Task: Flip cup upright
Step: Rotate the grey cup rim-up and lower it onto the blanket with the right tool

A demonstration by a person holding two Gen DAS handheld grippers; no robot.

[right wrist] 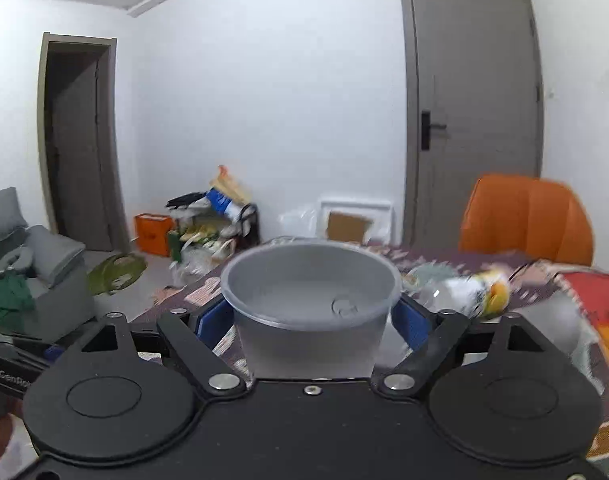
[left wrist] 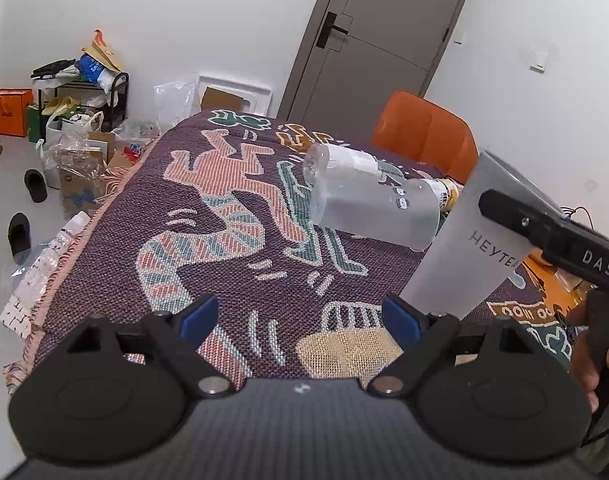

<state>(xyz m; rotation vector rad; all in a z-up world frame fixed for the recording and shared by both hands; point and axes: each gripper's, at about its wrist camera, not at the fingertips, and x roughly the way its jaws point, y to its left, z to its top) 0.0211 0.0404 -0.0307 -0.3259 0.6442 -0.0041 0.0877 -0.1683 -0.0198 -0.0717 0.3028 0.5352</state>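
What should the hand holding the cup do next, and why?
Probably lower the frosted cup until its base rests on the patterned cloth, then let go. The right gripper grips it mouth-up but leaning, seemingly just off the cloth. The left gripper is open and empty.

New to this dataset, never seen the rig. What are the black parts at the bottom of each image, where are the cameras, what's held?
There is no robot. A person holds two handheld grippers, each with a fisheye camera looking along its fingers. The black parts are each gripper's own body.

Left wrist view: the left gripper is open and empty above a patterned tablecloth. A clear bottle lies on its side there.

Right wrist view: the right gripper is clamped on a frosted cup, mouth up. The left view shows that cup tilted, bearing the letters HEYTEA.
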